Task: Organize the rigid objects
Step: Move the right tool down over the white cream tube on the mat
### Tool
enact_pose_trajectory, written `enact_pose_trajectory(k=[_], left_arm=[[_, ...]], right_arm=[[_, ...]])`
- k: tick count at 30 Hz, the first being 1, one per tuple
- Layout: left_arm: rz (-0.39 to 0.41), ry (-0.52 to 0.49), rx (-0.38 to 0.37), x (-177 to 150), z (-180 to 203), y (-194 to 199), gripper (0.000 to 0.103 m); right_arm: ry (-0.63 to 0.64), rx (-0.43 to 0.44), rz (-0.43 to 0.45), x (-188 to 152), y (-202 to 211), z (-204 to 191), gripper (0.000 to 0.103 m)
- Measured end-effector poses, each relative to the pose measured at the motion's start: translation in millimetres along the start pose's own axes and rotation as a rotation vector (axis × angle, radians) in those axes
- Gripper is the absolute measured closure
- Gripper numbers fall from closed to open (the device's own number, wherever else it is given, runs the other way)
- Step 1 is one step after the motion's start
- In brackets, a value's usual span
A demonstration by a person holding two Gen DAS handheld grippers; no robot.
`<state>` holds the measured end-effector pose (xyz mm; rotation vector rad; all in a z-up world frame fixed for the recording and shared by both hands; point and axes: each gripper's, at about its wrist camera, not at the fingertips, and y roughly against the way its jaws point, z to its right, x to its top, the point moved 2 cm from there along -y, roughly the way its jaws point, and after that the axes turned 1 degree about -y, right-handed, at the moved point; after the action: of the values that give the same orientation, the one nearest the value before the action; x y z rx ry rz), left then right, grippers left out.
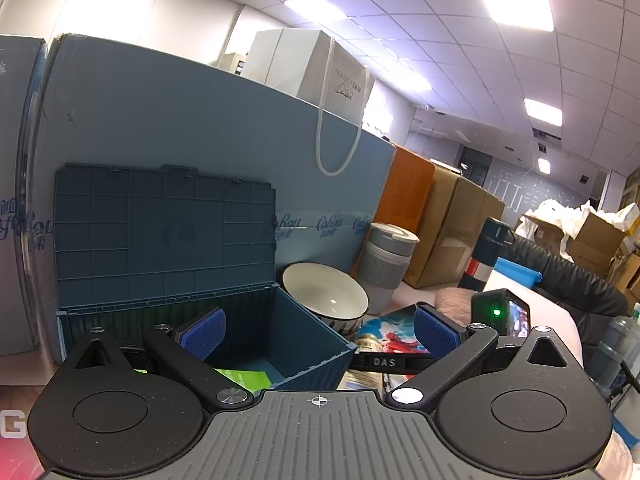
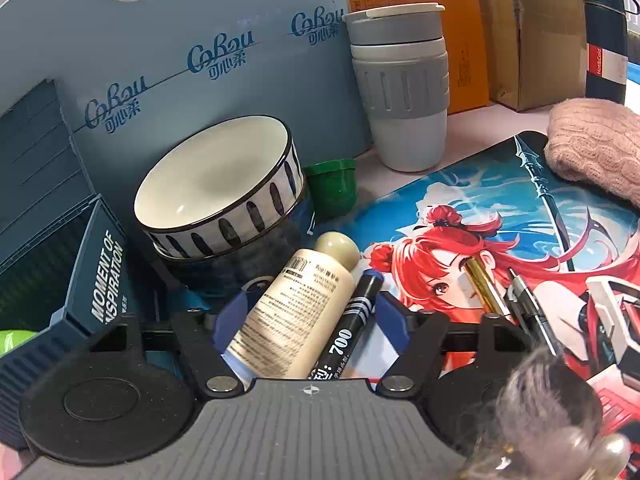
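The left gripper (image 1: 320, 332) is hanging wide apart with nothing in it, just over the open blue box (image 1: 256, 336). The box's lid is standing up against a big blue carton (image 1: 180, 120). A white bag (image 1: 308, 64) is sitting on top of the carton.

The right gripper (image 2: 308, 312) is sitting around a cream bottle (image 2: 296, 312) and a black marker (image 2: 352, 320). Both are lying side by side on the table between its blue pads. I cannot tell if the pads are squeezing them.

A bowl (image 2: 216, 184) is leaning on the box. A green cup (image 2: 332, 184) and a grey mug (image 2: 400, 84) are standing behind it. A picture mat (image 2: 480, 220) with a red-haired girl is covering the pale table (image 2: 472, 132). A gold pen (image 2: 484, 284), a dark pen (image 2: 528, 304) and a pink woolly thing (image 2: 596, 148) are lying on the mat.

The room is looking like an office, with 4 or more bright ceiling lights (image 1: 516, 4), brown cartons (image 1: 452, 224) and a dark flask (image 1: 484, 256).
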<state>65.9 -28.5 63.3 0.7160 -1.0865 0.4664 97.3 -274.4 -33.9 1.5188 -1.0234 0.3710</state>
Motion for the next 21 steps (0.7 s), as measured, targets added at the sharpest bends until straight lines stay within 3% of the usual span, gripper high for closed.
enact_pose_trajectory(k=[3,4,5,6,9,13,15,21], left_arm=[[-0.001,-0.001,-0.005,0.1,0.5,0.7,0.002],[0.0,-0.001,-0.008,0.2,1.0,1.0,0.002],[0.0,-0.001,-0.012,0.2,1.3,1.0,0.002],[0.0,-0.001,-0.015,0.2,1.5,1.0,0.002],[-0.002,-0.001,-0.015,0.0,1.9,1.9,0.002],[0.004,0.0,-0.021,0.9,2.2,4.1,0.002],[0.005,0.002,-0.022,1.1,2.0,4.6,0.002],[0.009,0.012,-0.025,2.0,-0.5,5.9,0.002]], right_arm=[[0.05,0.003,0.015,-3.3,9.5,0.9,0.048],[0.072,0.012,0.024,-4.1,14.9,-0.1,0.056],[0.094,0.03,0.021,-4.4,20.3,-1.6,0.073],[0.115,0.021,0.016,-4.8,24.7,-3.1,0.081],[0.197,0.004,0.005,-9.8,32.0,-9.0,0.089],[0.212,0.018,-0.014,-13.4,34.0,-13.2,0.083],[0.202,0.016,-0.012,-12.4,31.3,-14.1,0.066],[0.234,0.019,-0.013,-11.9,18.3,-23.6,0.042]])
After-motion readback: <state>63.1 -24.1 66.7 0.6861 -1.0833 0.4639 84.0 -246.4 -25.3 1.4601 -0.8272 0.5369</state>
